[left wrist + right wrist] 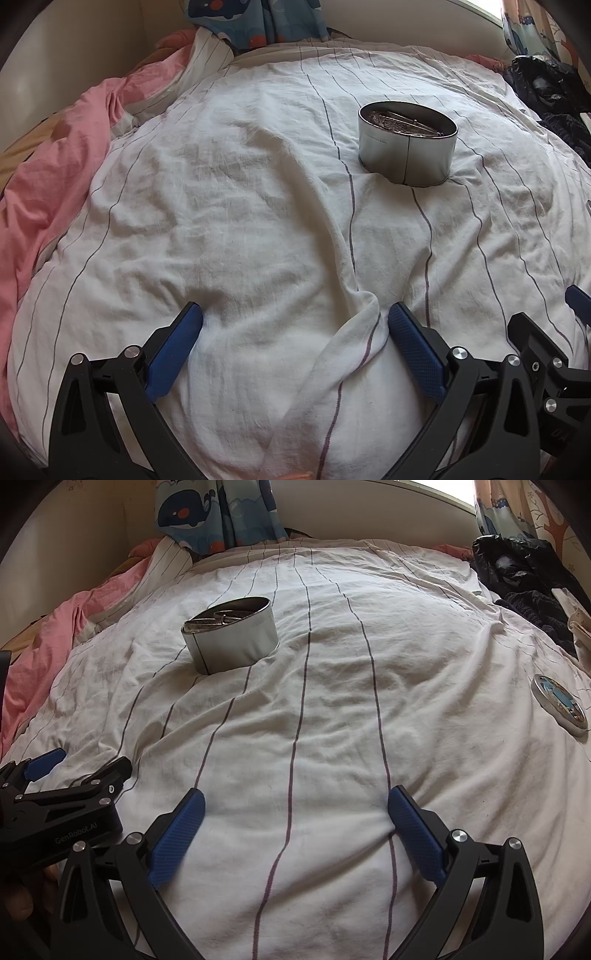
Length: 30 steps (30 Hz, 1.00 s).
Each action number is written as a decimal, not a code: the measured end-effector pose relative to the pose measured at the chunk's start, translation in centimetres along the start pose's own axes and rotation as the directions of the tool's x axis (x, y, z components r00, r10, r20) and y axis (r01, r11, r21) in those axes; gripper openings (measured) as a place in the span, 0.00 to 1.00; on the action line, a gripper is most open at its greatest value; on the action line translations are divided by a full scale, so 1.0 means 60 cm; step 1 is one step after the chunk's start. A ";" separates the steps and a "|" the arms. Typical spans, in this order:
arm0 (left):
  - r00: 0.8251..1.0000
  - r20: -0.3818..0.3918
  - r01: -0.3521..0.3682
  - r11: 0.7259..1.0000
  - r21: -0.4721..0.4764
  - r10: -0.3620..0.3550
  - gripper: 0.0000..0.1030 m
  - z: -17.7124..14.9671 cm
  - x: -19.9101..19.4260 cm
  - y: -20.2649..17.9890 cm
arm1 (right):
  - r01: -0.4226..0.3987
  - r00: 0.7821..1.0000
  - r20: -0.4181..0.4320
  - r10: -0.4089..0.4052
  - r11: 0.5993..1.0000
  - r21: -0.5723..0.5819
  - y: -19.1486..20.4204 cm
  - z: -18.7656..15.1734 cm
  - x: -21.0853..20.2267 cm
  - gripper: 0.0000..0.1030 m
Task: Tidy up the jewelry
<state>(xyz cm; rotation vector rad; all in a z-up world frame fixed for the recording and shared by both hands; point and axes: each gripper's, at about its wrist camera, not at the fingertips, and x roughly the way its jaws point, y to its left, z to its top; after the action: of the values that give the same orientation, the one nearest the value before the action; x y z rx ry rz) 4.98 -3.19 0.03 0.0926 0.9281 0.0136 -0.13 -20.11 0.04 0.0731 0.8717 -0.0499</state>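
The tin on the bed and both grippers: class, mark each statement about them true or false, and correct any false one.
1. The tin stands open with metal jewelry inside. True.
2. The left gripper is shut on a bracelet. False: it is open and holds nothing.
3. The lid lies on the sheet, apart from the tin. True.
4. The right gripper is touching the tin. False: it is open, well short of the tin.
5. The sheet is plain pink. False: it is white with thin dark stripes.
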 end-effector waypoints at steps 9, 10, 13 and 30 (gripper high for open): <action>1.000 0.000 0.000 1.000 0.000 0.000 0.94 0.000 0.001 0.001 | 0.002 1.000 -0.001 -0.002 1.000 -0.002 0.001 -0.001 0.001 0.93; 1.000 0.000 0.000 1.000 0.000 0.000 0.94 0.000 0.001 0.001 | 0.002 1.000 -0.001 -0.002 1.000 -0.002 0.001 -0.001 0.000 0.93; 1.000 0.000 0.000 1.000 0.000 0.000 0.94 0.000 0.001 0.001 | 0.002 1.000 -0.001 -0.002 1.000 -0.002 0.001 -0.001 0.001 0.93; 1.000 0.011 0.009 1.000 -0.005 -0.009 0.94 -0.004 0.004 0.002 | 0.003 1.000 -0.002 -0.003 1.000 -0.003 0.002 0.000 0.001 0.93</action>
<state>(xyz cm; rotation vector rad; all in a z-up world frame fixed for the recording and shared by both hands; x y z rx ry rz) 4.95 -3.03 -0.27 0.0836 0.9174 0.0069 -0.11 -20.00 0.00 0.0691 0.8737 -0.0518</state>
